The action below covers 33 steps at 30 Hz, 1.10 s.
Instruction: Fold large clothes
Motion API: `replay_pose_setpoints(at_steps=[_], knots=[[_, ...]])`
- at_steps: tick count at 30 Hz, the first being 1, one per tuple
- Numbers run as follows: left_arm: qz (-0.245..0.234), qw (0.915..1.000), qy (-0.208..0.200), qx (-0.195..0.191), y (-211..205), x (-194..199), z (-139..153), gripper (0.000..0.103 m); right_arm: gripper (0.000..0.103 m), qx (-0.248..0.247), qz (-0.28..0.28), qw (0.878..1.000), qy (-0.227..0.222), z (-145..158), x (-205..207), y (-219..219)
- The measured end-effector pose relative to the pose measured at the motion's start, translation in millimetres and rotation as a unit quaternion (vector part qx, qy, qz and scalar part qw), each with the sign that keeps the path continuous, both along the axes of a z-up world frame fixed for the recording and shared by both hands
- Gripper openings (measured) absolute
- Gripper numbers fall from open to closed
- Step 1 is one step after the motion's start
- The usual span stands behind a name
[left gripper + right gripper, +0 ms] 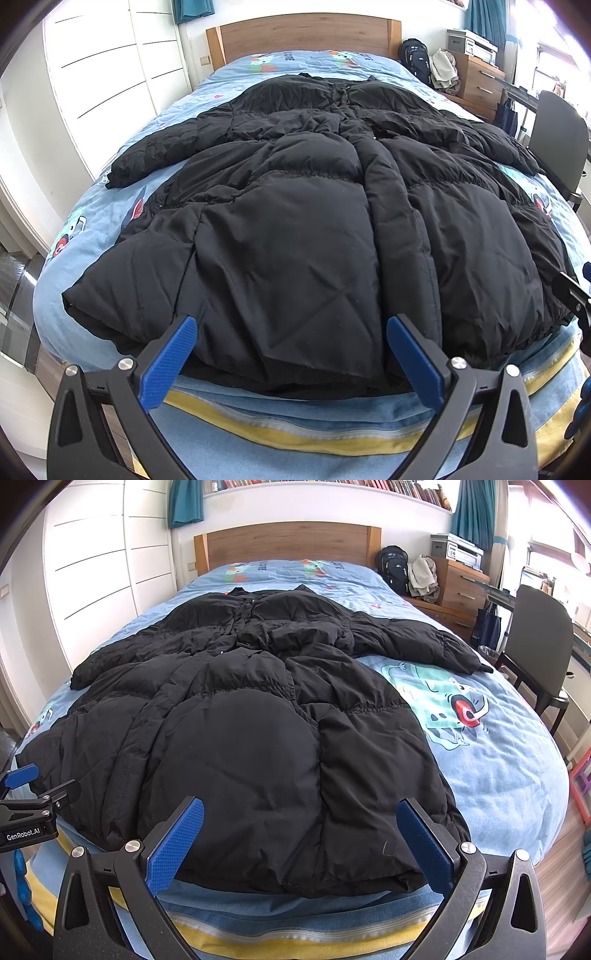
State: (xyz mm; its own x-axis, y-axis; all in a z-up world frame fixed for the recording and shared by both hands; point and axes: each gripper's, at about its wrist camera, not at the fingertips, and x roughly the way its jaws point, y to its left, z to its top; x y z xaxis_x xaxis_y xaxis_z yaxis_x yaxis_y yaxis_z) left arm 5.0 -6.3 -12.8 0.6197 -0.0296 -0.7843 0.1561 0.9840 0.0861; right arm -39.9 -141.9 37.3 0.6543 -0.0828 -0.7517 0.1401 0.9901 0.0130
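Note:
A large black puffer coat [295,206] lies spread flat on the bed, front up, hem toward me, collar toward the headboard, both sleeves stretched out sideways. It also shows in the right wrist view [251,716]. My left gripper [291,325] is open and empty, just above the coat's hem near its middle. My right gripper [301,808] is open and empty, above the hem's right part. The left gripper also shows at the left edge of the right wrist view [40,786].
The bed [498,775] has a blue cartoon-print cover and a wooden headboard [306,37]. White wardrobe [110,74] stands on the left. A dark chair [535,642], a backpack [395,568] and a wooden dresser [461,587] stand on the right.

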Motion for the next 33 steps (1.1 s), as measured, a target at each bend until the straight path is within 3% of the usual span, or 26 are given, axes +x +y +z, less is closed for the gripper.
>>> replay_pose_setpoints(at_steps=[13, 17, 23, 28, 33], knots=[[-0.006, 0.9999, 0.013, 0.008, 3, 24, 11, 0.103, 0.102, 0.02, -0.014, 1.0, -0.013, 6, 17, -25], [0.01, 0.9999, 0.011, 0.001, 12, 45, 24, 0.103, 0.102, 0.044, -0.024, 0.998, -0.025, 12, 37, -52], [0.039, 0.9976, 0.046, -0.034, 29, 88, 32, 0.103, 0.102, 0.1, -0.08, 0.991, -0.025, 12, 85, -128], [0.073, 0.9881, 0.1, -0.092, 46, 130, 22, 0.103, 0.102, 0.159, -0.144, 0.976, -0.022, -7, 138, -207], [0.103, 0.9802, 0.129, -0.109, 52, 162, 10, 0.103, 0.102, 0.242, -0.212, 0.946, -0.028, -42, 190, -286]])
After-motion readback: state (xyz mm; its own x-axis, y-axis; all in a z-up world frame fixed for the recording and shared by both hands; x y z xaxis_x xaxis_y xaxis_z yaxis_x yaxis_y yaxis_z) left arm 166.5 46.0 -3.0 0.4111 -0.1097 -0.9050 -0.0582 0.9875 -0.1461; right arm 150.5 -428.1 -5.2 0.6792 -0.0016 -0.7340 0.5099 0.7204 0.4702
